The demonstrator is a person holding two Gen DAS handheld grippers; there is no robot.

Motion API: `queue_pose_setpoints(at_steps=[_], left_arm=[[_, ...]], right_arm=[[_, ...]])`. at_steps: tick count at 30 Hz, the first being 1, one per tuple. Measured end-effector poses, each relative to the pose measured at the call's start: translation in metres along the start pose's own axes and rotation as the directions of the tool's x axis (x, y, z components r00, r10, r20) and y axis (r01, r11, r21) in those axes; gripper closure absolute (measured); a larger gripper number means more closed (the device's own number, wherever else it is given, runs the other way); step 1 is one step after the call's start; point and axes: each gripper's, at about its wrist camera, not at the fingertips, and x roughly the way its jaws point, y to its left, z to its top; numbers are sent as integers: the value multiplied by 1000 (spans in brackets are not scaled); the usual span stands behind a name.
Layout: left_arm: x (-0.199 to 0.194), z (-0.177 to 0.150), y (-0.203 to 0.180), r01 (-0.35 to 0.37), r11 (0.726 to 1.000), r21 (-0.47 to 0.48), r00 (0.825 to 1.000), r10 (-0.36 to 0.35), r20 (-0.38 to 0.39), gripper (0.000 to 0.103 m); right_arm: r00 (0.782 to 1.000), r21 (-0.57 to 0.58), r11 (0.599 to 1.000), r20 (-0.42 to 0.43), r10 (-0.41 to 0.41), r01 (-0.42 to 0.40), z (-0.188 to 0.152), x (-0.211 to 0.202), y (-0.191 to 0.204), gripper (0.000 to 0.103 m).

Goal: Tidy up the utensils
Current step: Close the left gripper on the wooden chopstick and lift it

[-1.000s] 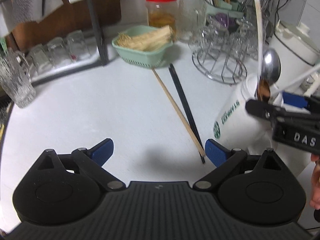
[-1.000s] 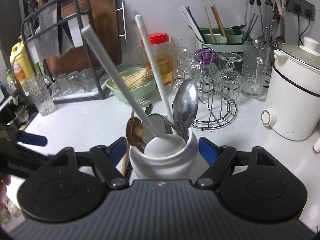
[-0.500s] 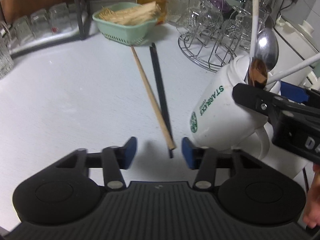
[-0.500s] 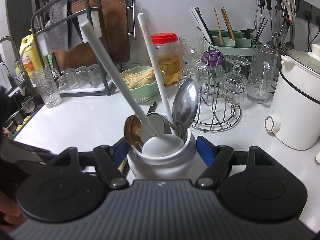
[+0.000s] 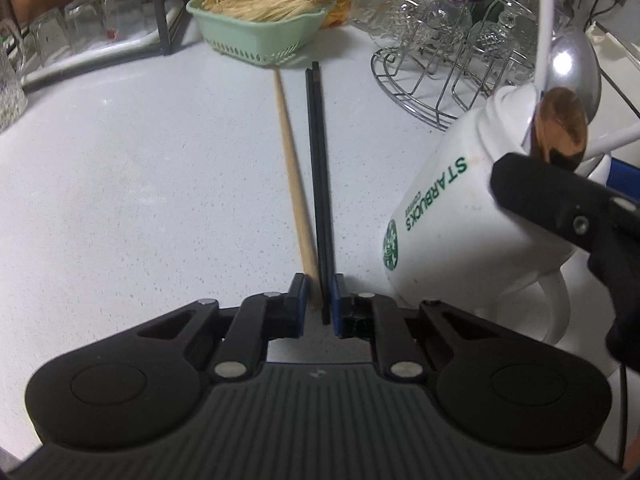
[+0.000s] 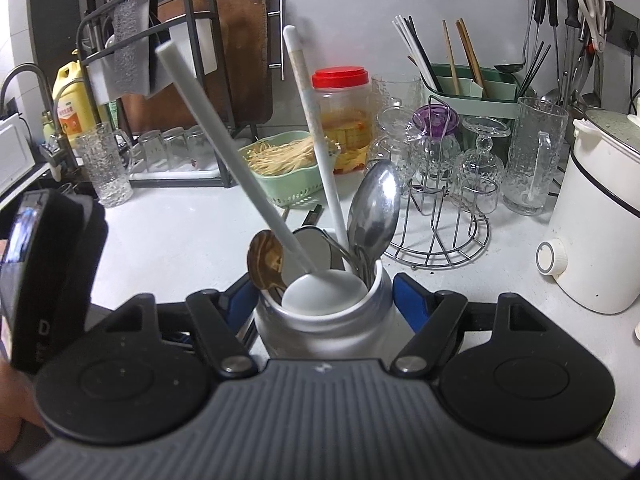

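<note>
A wooden chopstick [image 5: 290, 152] and a black chopstick [image 5: 318, 152] lie side by side on the white counter [image 5: 140, 184]. My left gripper [image 5: 319, 300] is down at their near ends, and its jaws are closing with both tips pinched between the blue pads. To the right, my right gripper [image 6: 324, 300] is shut on a white Starbucks mug [image 5: 448, 220], held tilted. The mug [image 6: 324, 328] holds a steel spoon [image 6: 374, 208], a gold spoon [image 6: 264, 258] and two long white-handled utensils.
A green basket of thin sticks [image 5: 260, 36] sits just past the chopsticks' far ends. A wire rack of glasses [image 5: 440, 80] stands back right, with a white cooker [image 6: 600, 208] beyond. A green utensil holder [image 6: 468, 92], a red-lidded jar [image 6: 340, 116] and a dish rack [image 6: 168, 80] line the wall.
My left gripper has come down and forward onto the chopsticks' near ends, and its jaws went from wide open to nearly together around them. The right gripper and mug stayed put.
</note>
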Motion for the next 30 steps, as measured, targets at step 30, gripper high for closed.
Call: queue_pose_setpoints(at_steps=[30], left_arm=[[-81, -99, 39, 58, 979, -197, 989, -83, -121, 96]], right_arm=[[999, -98, 994, 13, 49, -48, -2, -1, -2, 28]])
